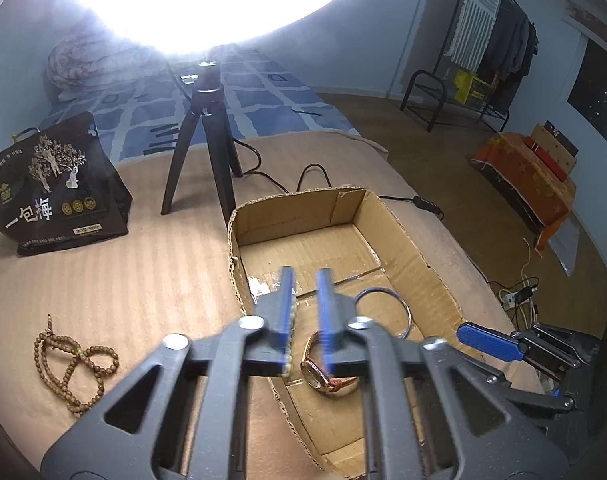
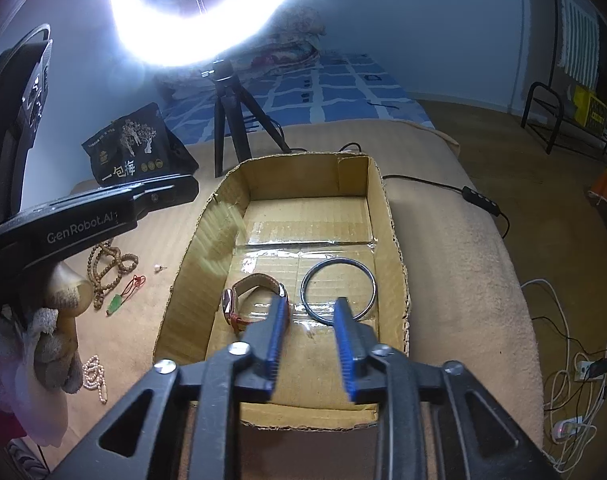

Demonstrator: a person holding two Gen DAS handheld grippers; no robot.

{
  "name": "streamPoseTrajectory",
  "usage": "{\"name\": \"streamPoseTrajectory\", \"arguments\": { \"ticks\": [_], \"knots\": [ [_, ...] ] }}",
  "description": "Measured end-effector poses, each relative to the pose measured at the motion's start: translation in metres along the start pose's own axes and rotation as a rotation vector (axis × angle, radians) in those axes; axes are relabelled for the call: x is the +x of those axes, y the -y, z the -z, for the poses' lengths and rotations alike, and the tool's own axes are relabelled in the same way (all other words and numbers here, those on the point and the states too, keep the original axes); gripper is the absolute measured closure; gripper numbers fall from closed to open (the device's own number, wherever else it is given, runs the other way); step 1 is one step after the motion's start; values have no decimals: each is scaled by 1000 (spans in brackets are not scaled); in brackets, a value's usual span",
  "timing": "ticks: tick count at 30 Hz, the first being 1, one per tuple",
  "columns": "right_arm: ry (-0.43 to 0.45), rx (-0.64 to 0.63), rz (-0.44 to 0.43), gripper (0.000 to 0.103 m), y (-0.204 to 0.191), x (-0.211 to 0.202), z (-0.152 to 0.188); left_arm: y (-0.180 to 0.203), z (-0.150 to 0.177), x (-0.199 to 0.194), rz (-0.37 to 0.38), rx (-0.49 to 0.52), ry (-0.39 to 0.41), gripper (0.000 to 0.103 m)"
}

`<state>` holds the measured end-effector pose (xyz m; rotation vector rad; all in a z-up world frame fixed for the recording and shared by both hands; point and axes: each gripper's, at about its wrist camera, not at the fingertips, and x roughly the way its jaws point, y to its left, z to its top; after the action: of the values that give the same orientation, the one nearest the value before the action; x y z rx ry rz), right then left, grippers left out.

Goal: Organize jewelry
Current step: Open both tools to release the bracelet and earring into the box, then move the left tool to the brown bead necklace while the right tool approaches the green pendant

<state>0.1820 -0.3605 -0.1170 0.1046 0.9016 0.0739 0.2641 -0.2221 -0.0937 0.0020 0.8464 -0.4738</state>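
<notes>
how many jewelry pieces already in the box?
2: a watch at the near left of the cardboard box floor, and a silver bangle to its right, lying flat. The left gripper may hide more.

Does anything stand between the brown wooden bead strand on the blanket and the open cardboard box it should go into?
Mainly the cardboard box's left wall, which the wooden bead strand must clear. A small earring and a green pendant on red cord lie flat between them, probably easy to pass over.
</notes>
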Motion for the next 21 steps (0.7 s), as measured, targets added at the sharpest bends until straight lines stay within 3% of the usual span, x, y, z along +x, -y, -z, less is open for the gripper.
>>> {"name": "streamPoseTrajectory", "arguments": {
  "ticks": [1,2,4,7,10,16,21],
  "knots": [
    [1,-5,5,68,-1,0,0,-1,0,-1,-3,-5,6,60],
    [3,-9,8,64,-2,-1,0,-2,-1,-4,-5,-8,19,58],
    [12,-17,16,42,-3,-2,1,-2,-1,-6,-12,-5,26,58],
    [21,-23,28,25,-6,-5,1,-3,0,-7,-16,-4,23,57],
    [26,-28,27,16,-9,-7,1,-4,2,-11,-21,-4,26,47],
    [19,-41,41,12,-15,-10,2,-6,5,-20,-29,-12,32,34],
    [23,-40,38,10,-18,-13,2,-12,8,-28,-34,-12,27,33]
  ]
}}
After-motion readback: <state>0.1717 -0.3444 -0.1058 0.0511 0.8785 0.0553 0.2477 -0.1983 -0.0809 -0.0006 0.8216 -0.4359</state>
